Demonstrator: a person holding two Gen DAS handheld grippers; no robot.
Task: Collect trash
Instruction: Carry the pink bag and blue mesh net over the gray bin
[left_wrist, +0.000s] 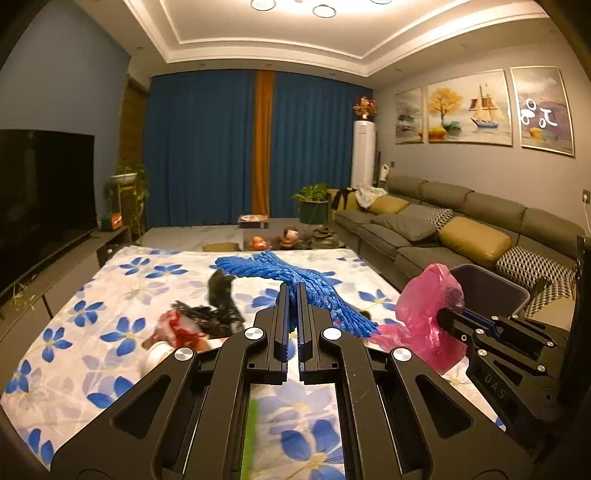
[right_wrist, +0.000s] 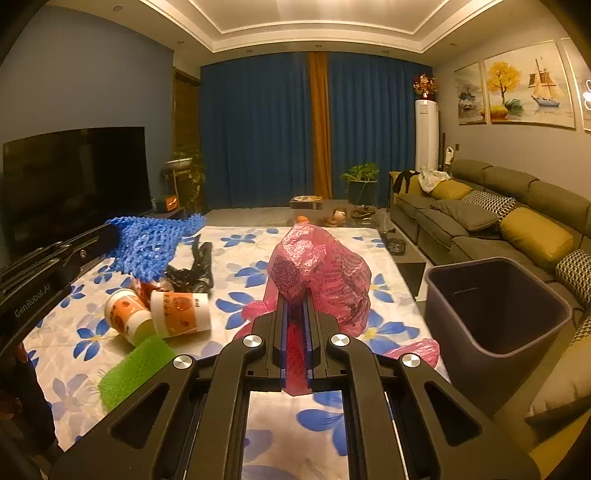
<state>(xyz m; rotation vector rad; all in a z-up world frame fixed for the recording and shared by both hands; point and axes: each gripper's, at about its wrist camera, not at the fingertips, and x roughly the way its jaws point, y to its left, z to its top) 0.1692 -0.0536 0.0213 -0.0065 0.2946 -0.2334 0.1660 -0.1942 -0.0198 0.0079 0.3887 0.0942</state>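
Observation:
My left gripper (left_wrist: 293, 291) is shut on a blue foam net (left_wrist: 280, 275) and holds it above the flowered tablecloth (left_wrist: 92, 325); the net also shows in the right wrist view (right_wrist: 147, 247). My right gripper (right_wrist: 295, 306) is shut on a pink plastic bag (right_wrist: 321, 269), also seen in the left wrist view (left_wrist: 428, 310). A dark trash bin (right_wrist: 495, 314) stands right of the table, just right of the bag. On the cloth lie two orange paper cups (right_wrist: 177, 314), a black plastic bag (right_wrist: 195, 273) and a green foam net (right_wrist: 136, 369).
A grey sofa (right_wrist: 498, 218) with yellow cushions runs along the right behind the bin. A TV (right_wrist: 74, 177) on a low cabinet stands on the left. A low table with small items (right_wrist: 340, 216) and a potted plant (right_wrist: 362, 184) stand beyond the cloth.

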